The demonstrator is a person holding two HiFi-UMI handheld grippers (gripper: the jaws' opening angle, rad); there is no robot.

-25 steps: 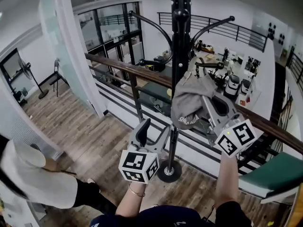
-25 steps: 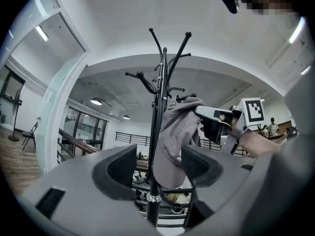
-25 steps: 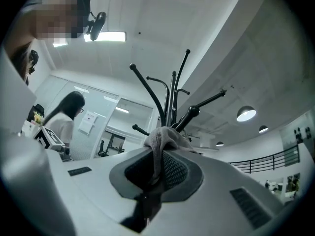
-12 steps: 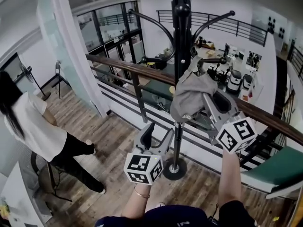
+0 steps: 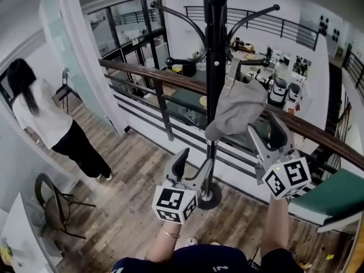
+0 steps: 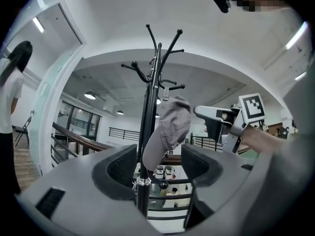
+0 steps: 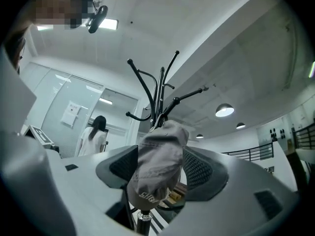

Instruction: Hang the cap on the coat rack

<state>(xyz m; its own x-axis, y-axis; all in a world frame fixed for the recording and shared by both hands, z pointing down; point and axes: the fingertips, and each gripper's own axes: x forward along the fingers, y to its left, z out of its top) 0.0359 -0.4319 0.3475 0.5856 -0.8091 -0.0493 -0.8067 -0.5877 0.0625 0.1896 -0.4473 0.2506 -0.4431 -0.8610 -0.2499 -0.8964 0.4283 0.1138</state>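
One coat rack (image 5: 213,67) on wood floor (image 5: 131,209), railing (image 5: 153,75) behind.

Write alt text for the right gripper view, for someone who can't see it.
A grey cap hangs from a hook of the black coat rack. It shows in the gap between the jaws of the right gripper, which have just been opening and do not press on it. A person in a white top stands far behind at left.

Head view looks steeply down, both gripper views upward from nearby; all share the coat rack (image 5: 214,67).
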